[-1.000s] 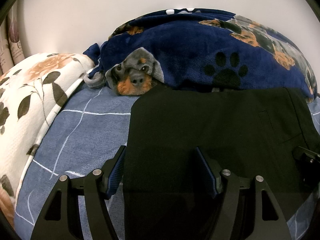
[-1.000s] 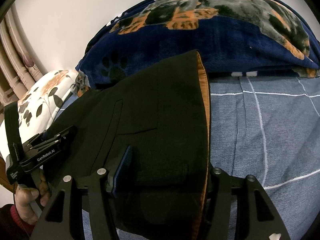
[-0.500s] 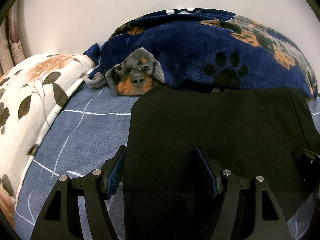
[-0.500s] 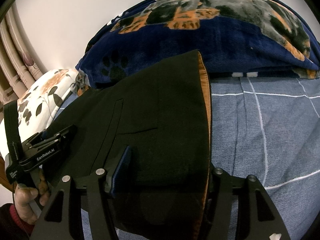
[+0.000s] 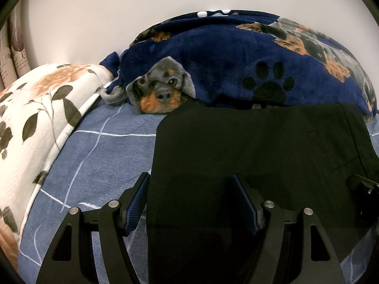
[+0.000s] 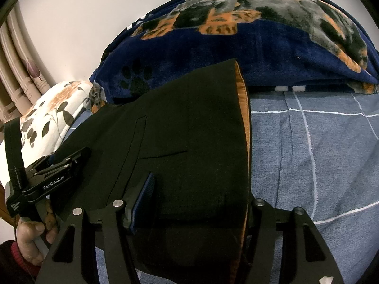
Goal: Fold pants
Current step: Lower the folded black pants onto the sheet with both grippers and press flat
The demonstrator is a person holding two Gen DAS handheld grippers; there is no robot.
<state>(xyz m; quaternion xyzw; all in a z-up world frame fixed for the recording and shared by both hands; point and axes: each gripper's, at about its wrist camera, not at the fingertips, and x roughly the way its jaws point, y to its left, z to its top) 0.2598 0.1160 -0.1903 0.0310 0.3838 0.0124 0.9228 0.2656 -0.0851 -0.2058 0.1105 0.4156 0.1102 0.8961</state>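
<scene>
The black pants [image 5: 248, 146] lie folded on the blue checked bedsheet [image 5: 99, 151], with a strip of orange lining [image 6: 244, 108] showing along their right edge. My left gripper [image 5: 189, 179] straddles the pants' left edge. Its jaws are wide open: one finger stays off the cloth and the other lies on it. My right gripper [image 6: 199, 184] straddles the right edge, also open. Its left finger [image 6: 146, 191] rests on the cloth, and the right finger is hidden behind the lined edge. Neither gripper's pads press on the fabric.
A navy dog-print blanket [image 5: 236, 66] is heaped just behind the pants against the white wall. A floral pillow [image 5: 35, 108] lies at the left. In the right wrist view a hand [image 6: 30, 234] holds the left gripper [image 6: 59, 165]. Bare sheet [image 6: 319, 153] extends to the right.
The right gripper's left finger has edged outward very slightly. Both hands and the pants stay where they were.
</scene>
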